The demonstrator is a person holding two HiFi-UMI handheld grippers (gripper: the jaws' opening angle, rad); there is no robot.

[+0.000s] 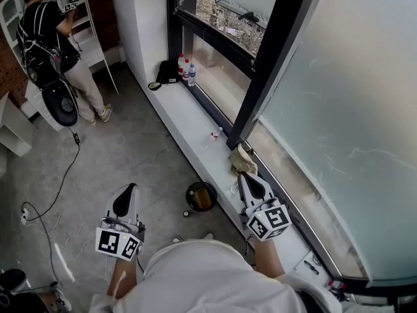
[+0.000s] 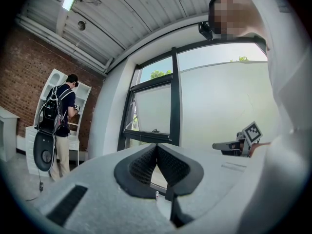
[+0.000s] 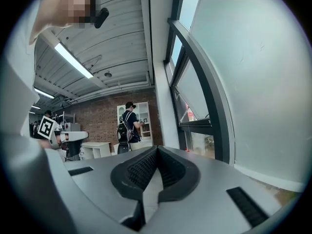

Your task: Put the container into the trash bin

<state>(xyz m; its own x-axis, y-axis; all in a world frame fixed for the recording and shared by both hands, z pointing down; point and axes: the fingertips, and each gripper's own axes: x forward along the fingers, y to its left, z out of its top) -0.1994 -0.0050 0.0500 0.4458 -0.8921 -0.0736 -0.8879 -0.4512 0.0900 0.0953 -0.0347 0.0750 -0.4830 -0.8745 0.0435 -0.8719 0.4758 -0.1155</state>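
A black round trash bin stands on the floor against the low window sill, with something yellowish inside it. A small white and red container sits on the sill farther along. A crumpled beige cloth or bag lies on the sill just ahead of my right gripper. That gripper hovers over the sill, shut and empty. My left gripper hangs over the floor left of the bin, also shut with nothing in it. In both gripper views the ribbed pads meet at the tip.
Two bottles and a dark bag stand at the sill's far end. A person with a backpack stands at white shelves at the back left. A black cable trails across the grey floor. Window frames run along the right.
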